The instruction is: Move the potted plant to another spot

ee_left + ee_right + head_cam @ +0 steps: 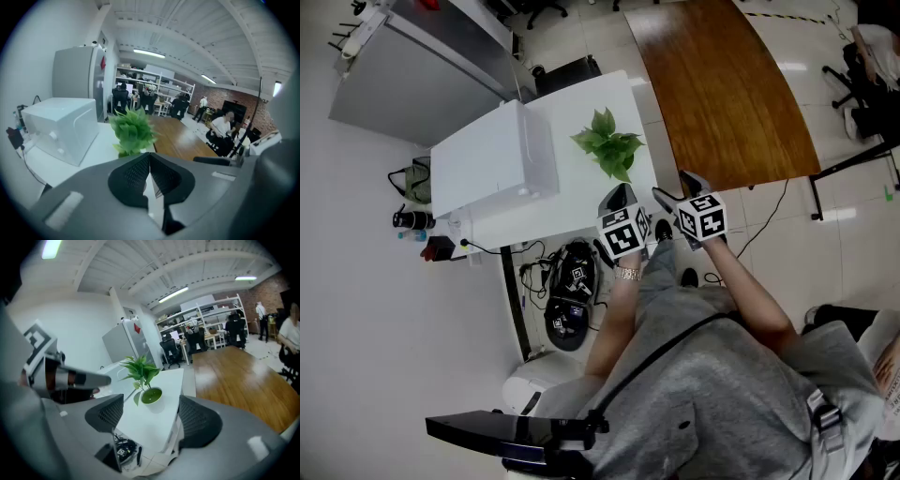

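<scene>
Grey T-shirt (712,394), black shoulder strap (675,340), silver wristwatch (628,274)

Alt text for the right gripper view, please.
The right gripper has its jaws open and empty, framing a potted plant that sits farther ahead on a white table. The left gripper juts in from the left.

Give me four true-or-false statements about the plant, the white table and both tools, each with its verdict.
1. The potted plant stands on the white table. True.
2. The right tool grips the potted plant. False: its jaws are apart and stop short of the plant.
3. The left tool is shut and empty. True.
4. The white box leans against the potted plant. False: they stand apart on the table.
</scene>
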Available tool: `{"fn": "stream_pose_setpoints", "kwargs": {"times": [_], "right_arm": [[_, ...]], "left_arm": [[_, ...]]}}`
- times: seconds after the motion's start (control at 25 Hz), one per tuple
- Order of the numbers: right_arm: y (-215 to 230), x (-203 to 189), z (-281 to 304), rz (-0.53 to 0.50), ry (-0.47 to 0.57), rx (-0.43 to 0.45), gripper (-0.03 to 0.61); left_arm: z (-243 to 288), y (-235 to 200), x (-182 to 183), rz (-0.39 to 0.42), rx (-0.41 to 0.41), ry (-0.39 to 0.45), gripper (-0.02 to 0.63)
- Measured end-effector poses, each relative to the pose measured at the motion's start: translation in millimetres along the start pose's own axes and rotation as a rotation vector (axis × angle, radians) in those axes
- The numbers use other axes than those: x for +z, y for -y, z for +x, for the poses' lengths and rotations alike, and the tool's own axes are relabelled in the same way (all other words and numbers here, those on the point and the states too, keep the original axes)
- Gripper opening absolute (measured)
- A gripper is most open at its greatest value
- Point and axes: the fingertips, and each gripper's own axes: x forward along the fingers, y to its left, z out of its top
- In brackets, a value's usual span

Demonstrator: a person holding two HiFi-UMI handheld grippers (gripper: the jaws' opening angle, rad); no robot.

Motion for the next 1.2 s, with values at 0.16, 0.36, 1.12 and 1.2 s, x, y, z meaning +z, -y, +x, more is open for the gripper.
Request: {"fn": "stream_pose_setpoints", "kwargs": {"times": [0.16,0.36,1.12,1.2], "right_arm": [[-0.7,12.7,71.5,-0.236,-0.045,0.038,0.443],[-13.0,-25.3,153.0,-0.483,-0.152,0.144,0.582],[-41.6,-51.0,253.5,-0.628,-0.077,0.382,0.573],[-38.4,-45.5,252.8,-0.614,-0.076,0.372,0.569]], "left_arm": [[18.1,-50.9,76.4,-0.06,0.078,0.119,0.015],[30.2,-93.5,130.4,-0.082,0.116,0.17,0.015],[35.5,-121.8,103.1,-0.168,0.285,0.067,0.015],[37.7,-122.9,102.6,-0.17,0.285,0.064,0.015]]}}
